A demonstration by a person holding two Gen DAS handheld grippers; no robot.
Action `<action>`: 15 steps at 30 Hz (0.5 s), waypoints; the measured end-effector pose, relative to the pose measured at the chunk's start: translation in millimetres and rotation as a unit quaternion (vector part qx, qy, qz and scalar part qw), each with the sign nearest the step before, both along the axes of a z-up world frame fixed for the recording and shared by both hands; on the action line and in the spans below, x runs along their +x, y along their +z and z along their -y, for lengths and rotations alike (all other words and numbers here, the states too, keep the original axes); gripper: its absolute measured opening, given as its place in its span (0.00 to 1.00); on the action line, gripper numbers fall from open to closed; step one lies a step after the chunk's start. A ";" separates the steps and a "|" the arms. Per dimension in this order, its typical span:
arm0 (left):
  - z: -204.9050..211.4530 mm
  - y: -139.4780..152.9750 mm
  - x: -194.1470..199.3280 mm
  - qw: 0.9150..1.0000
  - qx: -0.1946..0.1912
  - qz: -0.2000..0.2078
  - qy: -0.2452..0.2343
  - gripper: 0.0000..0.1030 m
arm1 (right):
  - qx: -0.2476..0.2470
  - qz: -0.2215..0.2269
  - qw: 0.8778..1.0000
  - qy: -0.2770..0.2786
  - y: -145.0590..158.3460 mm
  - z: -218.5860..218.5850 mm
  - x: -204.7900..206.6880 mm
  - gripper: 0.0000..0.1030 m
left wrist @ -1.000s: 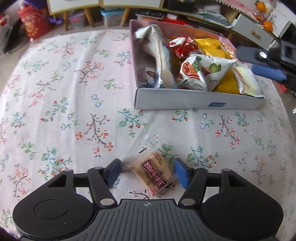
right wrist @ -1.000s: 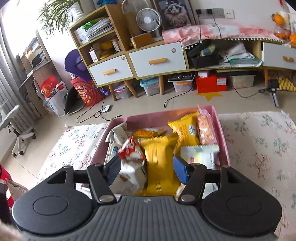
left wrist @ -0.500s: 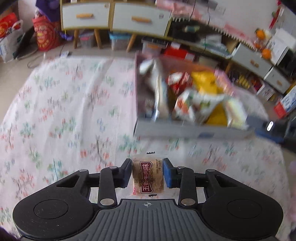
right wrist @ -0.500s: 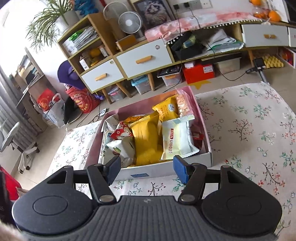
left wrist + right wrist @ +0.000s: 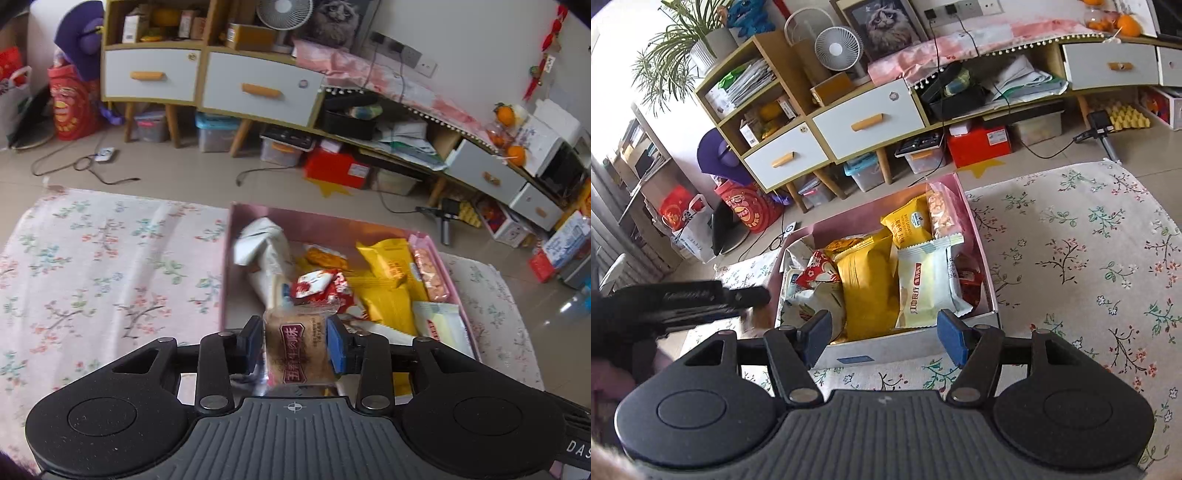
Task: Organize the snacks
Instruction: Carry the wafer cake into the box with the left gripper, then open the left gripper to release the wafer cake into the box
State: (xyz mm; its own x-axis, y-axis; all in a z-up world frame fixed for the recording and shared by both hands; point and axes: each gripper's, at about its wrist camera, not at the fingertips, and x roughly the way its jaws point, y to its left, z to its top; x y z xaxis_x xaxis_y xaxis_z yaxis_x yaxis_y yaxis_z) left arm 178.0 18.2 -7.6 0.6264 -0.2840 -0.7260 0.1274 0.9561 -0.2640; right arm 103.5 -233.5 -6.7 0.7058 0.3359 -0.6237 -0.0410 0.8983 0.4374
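Note:
My left gripper [image 5: 295,334] holds a small brown snack packet [image 5: 295,350] with a red label; the blue pads touch both its sides, and the jaws are opening slightly. It hangs over the near left part of the pink-lined box [image 5: 226,266]. The box holds several snacks, among them a red packet [image 5: 321,288] and yellow packets [image 5: 388,295]. In the right wrist view my right gripper [image 5: 882,332] stands open with nothing between its fingers, just in front of the box's white front wall [image 5: 908,347]. The left gripper [image 5: 753,295] comes in from the left there.
The box sits on a floral tablecloth [image 5: 1071,258] near the table's far edge. Beyond lie the floor [image 5: 184,170], a low cabinet with white drawers [image 5: 258,88], storage bins and cables. Bare cloth spreads left of the box [image 5: 92,277] and right of it.
My left gripper closed on the brown packet that lay on the cloth, lifted it and carried it over the box. My right gripper drew back from above the box to its front.

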 end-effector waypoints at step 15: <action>-8.4 2.8 -59.1 1.000 0.011 0.016 -0.003 0.79 | -0.028 0.012 0.999 -0.019 13.1 0.6 -10.4 0.88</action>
State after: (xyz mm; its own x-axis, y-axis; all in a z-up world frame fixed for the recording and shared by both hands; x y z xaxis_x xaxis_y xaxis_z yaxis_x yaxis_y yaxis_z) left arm 118.9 26.7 -4.8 0.6477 -0.2729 -0.7113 0.1419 0.9605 -0.2393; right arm 93.1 -234.1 6.3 0.7328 0.2735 -0.6231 -0.0168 0.9227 0.3852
